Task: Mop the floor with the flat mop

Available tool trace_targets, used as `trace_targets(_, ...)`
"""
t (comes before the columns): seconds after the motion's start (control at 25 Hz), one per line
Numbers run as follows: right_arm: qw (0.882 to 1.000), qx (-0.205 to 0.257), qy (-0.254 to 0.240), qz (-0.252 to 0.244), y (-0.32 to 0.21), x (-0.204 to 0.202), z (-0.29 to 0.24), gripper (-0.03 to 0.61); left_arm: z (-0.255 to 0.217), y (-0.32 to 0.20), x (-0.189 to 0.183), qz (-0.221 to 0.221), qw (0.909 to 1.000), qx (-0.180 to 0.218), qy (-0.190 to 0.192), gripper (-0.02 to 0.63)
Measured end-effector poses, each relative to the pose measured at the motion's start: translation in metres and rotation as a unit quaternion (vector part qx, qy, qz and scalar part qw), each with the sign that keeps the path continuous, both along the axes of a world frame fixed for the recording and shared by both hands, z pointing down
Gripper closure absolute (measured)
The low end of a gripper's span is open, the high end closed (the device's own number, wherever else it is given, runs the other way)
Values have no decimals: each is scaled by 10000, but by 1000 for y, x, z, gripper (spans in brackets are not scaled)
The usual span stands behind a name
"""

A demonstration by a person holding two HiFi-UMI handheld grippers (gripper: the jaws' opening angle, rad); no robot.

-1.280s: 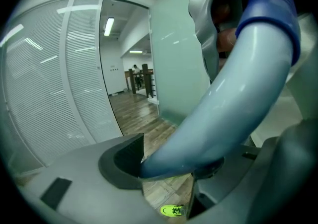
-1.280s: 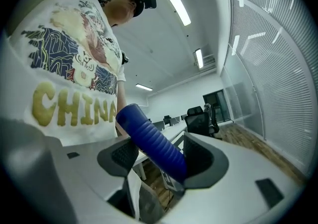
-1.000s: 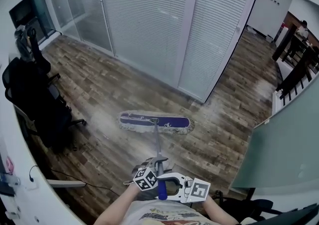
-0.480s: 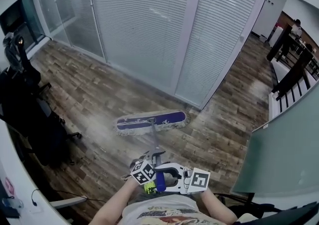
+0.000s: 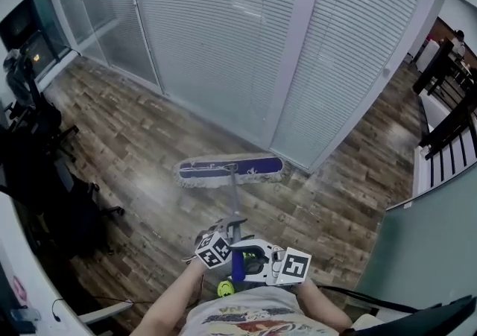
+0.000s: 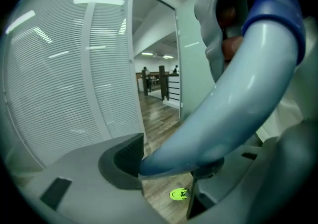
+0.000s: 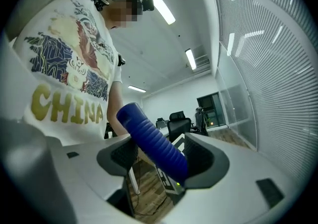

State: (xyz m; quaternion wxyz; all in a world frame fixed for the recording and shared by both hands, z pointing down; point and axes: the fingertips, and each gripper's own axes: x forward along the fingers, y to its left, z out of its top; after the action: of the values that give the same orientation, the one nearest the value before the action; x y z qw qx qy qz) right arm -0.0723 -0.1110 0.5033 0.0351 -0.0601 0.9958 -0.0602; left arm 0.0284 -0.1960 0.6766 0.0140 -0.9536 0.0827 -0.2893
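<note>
The mop head (image 5: 231, 169) lies on the floor (image 5: 134, 141) just before the partition wall (image 5: 223, 29), chairs (image 5: 37, 170) well left. Its handle (image 5: 235, 200) runs back through the left claw (image 5: 234, 229), right claw (image 5: 242, 258) behind.

1 legible text: "CHINA", in yellow capitals, across the lower front of the white T-shirt (image 7: 69, 69), read in the right gripper view. In the head view the shirt print is too blurred to read. Left cube (image 5: 215, 250) and right cube (image 5: 296, 265) carry black-and-white square code markers.
</note>
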Motion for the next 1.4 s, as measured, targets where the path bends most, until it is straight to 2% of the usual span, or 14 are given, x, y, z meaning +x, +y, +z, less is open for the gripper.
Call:
trace_targets(0.16,9992,-127,-329,188,-83,48,-18,308,-16,-81,41,-127,9999,-59,88,408)
trace_targets(0.36,9991,-389,47,169,-148,87,-3,308,-7,-147,76,102,9997,-31,-231,408)
trace_targets(0.48,9987,-477,37,193,-165,92,0,304,-2,-164,80,47,9993,-85,-354,408)
trace_targets(0.64,9983,-527,-108,212,-170,91,-9,302,-8,-168,77,-73,9993,-154,-318,410)
trace_targets(0.84,9985,-539,-64,82,-146,82,-12,302,-12,-146,69,-103,9994,-125,-314,410)
trace_targets(1.0,9984,-563,-4,50,-108,60,-11,300,-12,-107,48,-60,9994,-135,-302,410)
trace_targets(1.24,9983,-575,64,39,-25,9,-8,299,-10,-24,0,-43,9996,-149,-249,410)
trace_targets(1.4,9990,-449,78,-35,52,-28,-4,298,-8,53,-35,-26,9996,-151,-224,410)
